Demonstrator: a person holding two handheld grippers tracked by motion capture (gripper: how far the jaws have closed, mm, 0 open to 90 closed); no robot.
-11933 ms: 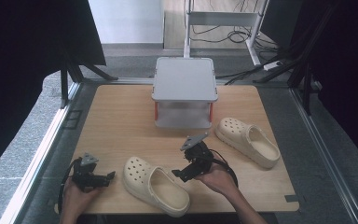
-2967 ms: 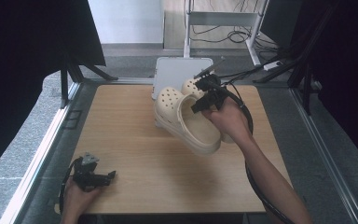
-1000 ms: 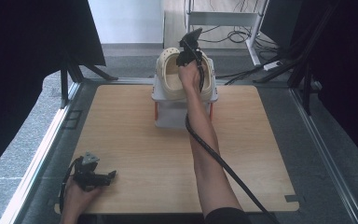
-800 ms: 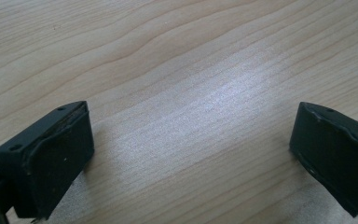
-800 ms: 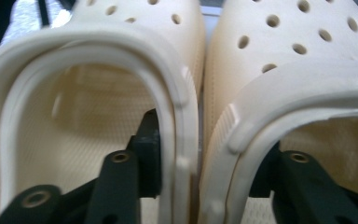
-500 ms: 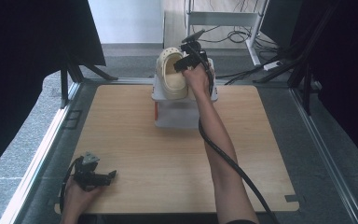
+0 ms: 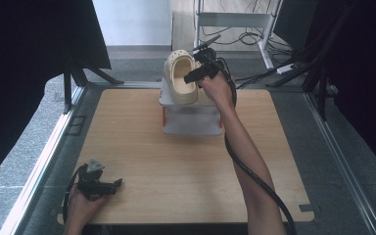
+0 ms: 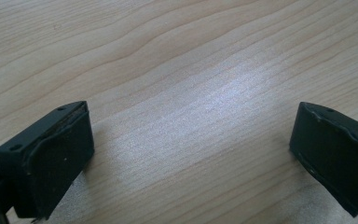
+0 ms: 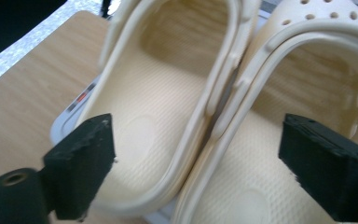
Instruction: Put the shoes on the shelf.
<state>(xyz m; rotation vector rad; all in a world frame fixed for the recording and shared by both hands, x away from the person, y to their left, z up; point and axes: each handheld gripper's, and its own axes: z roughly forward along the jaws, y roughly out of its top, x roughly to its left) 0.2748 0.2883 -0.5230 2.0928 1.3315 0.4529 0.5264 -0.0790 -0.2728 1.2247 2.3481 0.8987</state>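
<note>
Comparing with a second ago: no longer clenching the right gripper [image 7: 192, 63] on a clog, but releasing it, with the jaws having just been opening and now standing wide. Holding nothing between the pads in the right gripper view [image 9: 196, 158]; merely framing the two clogs just beyond them. Drawing the hand a little to the right of where it was, at the far middle of the table [image 7: 176, 166].

Comparing with the earliest picture: no longer lying on the table, near and right; now sitting both together on top of the stand [image 7: 191, 122]. Lying side by side there, the left clog [image 9: 154, 121] and the right clog [image 9: 279, 154], openings facing the camera, rims touching along the middle. Showing the left clog [image 7: 180, 78] plainly from above, with the right one mostly hidden behind the hand.

Resting the left gripper [image 7: 117, 185] at the near left, as before. Keeping its jaws apart over bare wood [image 8: 191, 140], gripping nothing.
</note>
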